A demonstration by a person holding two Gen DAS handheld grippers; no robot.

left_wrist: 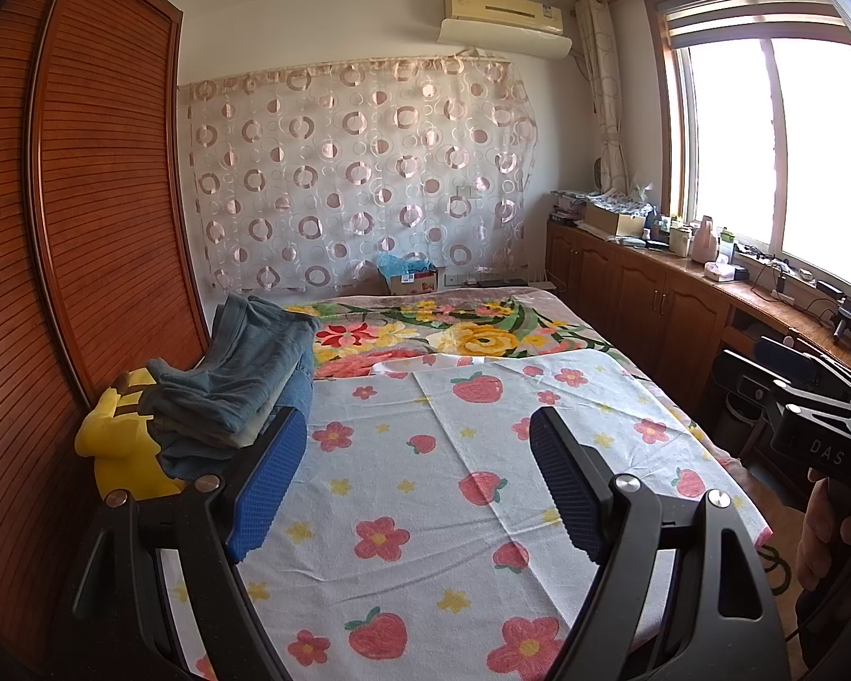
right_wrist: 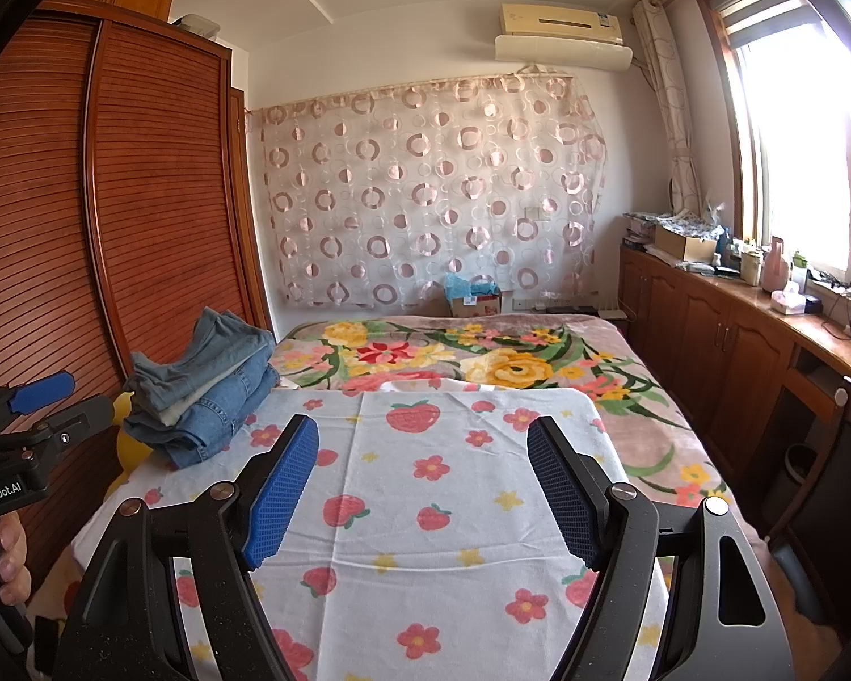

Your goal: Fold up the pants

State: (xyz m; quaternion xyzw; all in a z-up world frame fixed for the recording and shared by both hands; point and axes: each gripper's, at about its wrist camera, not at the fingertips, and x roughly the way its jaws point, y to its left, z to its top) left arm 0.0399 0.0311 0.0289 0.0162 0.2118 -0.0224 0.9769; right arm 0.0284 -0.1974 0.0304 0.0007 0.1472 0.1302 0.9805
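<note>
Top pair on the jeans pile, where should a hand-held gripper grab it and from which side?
Probably the top pair's loose edge overhanging the pile of jeans toward the strawberry sheet. Come in low from the sheet side: the wardrobe blocks the other side. Both the left hand-held gripper and the right hand-held gripper are open and empty.

soft faded denim in the jeans (right_wrist: 204,397); nubby matt cotton on the sheet (left_wrist: 425,482); plush floral blanket (right_wrist: 482,357); glossy ribbed wood on the wardrobe (left_wrist: 85,198); sheer shiny curtain (right_wrist: 425,193); knurled blue rubber pads (right_wrist: 281,496).
</note>
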